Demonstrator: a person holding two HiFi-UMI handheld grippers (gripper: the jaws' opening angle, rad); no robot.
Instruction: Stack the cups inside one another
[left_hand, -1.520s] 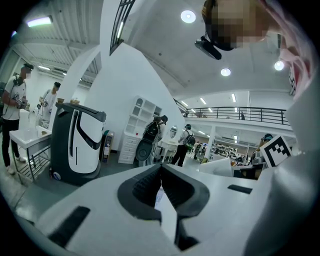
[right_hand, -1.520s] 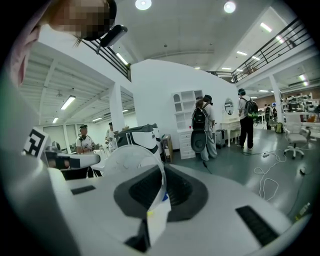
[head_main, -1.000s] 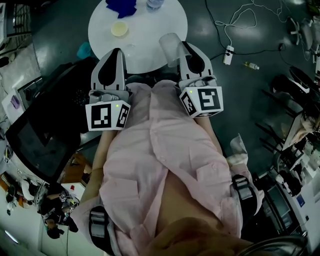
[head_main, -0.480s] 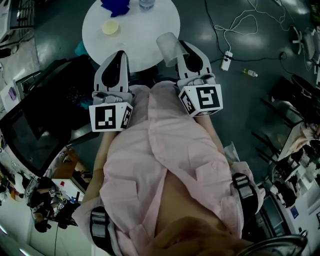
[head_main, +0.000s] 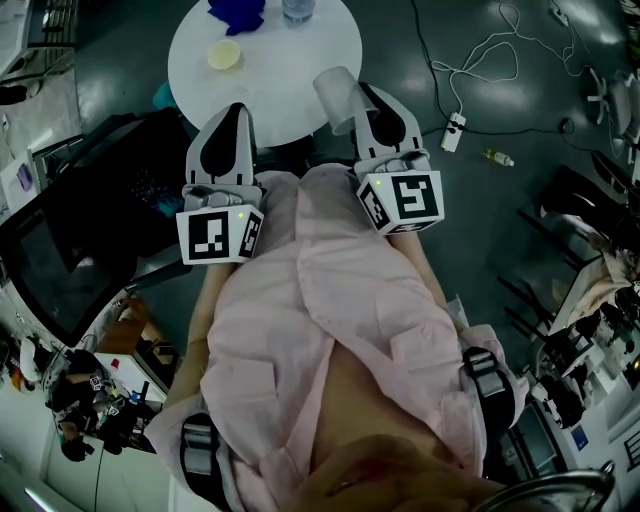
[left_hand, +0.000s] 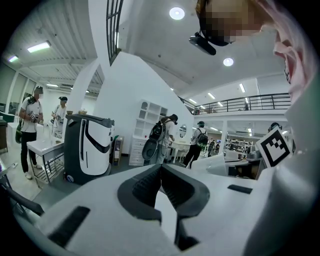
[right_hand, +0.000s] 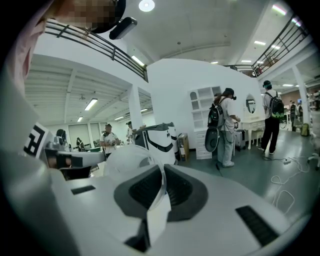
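Where you stand: at the near edge of the small round white table (head_main: 300, 70), both grippers raised in front of your pink shirt (head_main: 330, 300) and pointing across the tabletop.
Right gripper: your right gripper (head_main: 372, 95) is clamped narrow on the thin wall of a clear plastic cup (head_main: 338, 97). The ribbed dark pads (right_hand: 180, 187) pinch one side of its rim.
Cup's place: it juts out to the left of those jaws, tipped on its side, in the air over the table's near rim and touching nothing else.
Left gripper: your left gripper (head_main: 226, 110) has its jaws closed together with nothing between them. It is level with the right one and well apart from the cup.
On the table: a pale yellow round thing (head_main: 223, 55) sits toward the far left, and you cannot tell from above whether it is a cup or a dish. A crumpled blue object (head_main: 238, 14) and a clear vessel (head_main: 298, 10) are cut off at the far edge.
Step in hand: by the look of it, you are carrying one cup toward its partner, and nothing is nested yet.
Next move calls for: picking the receiving cup, then turning yours base-first over its mouth. Open the left jaws to steady the receiver if it slides.
Watch for: the thin wall buckling in that pinch.
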